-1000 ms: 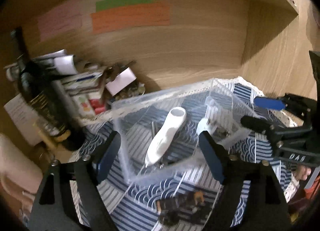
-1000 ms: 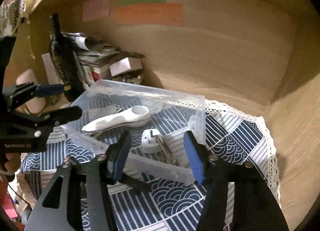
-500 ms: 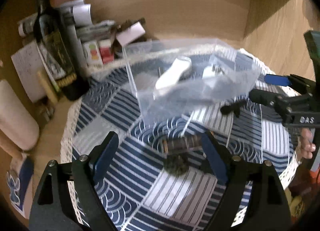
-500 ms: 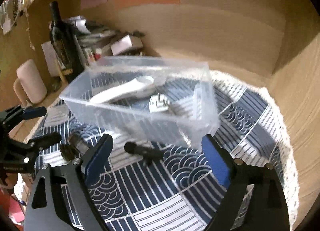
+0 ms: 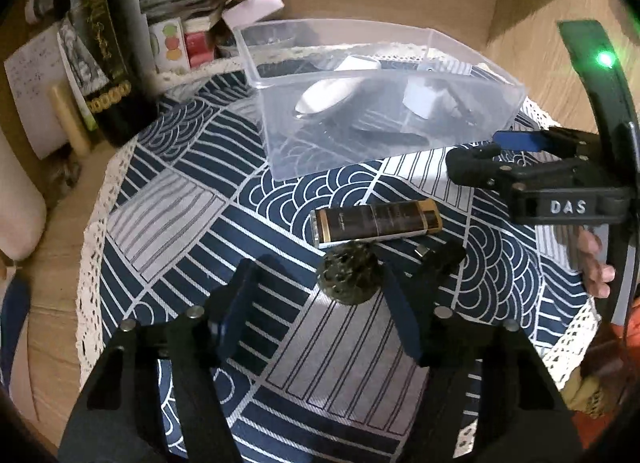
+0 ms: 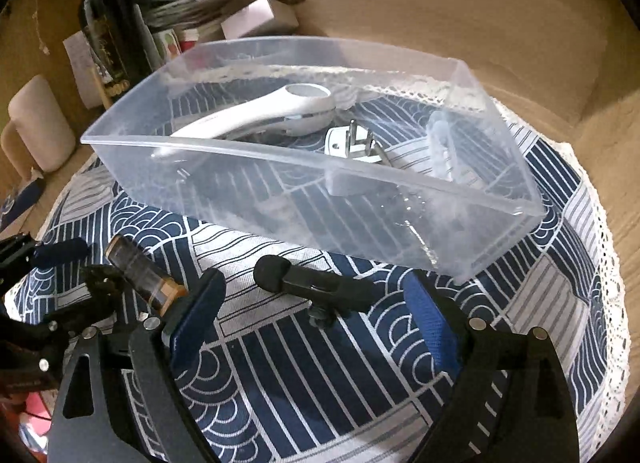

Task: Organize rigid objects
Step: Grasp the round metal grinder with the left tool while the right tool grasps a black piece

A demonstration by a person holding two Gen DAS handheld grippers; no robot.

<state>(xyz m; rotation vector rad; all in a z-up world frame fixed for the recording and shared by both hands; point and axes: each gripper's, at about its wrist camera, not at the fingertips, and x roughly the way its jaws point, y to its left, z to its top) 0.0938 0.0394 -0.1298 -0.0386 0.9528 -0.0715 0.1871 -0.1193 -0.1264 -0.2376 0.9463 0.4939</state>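
A clear plastic bin (image 6: 472, 247) sits toward the back of the round bench, on a blue-and-white patterned cloth (image 5: 168, 199) with a lace edge. Inside the bin lie a white handheld device (image 6: 264, 113) along the back wall and a white plug adapter (image 6: 340, 141) with its metal prongs up, near the middle.

In front of the bin, three loose items rest on the cloth. A brown-and-gold rectangular tube (image 5: 376, 221) lies on its side near the front edge. Touching its near side is a dark, round, bumpy object (image 5: 350, 273). A black clip-like piece (image 6: 316, 283) lies just in front of the bin's front wall.

The left gripper (image 5: 320, 305) is open, its blue-padded fingers spread on either side of the round object and holding nothing. The right gripper (image 6: 312, 317) is also open and empty, its fingers straddling the black clip-like piece.

A dark wine bottle (image 5: 102, 63) and stacked boxes and papers (image 5: 180, 23) stand off the cloth at the back left.
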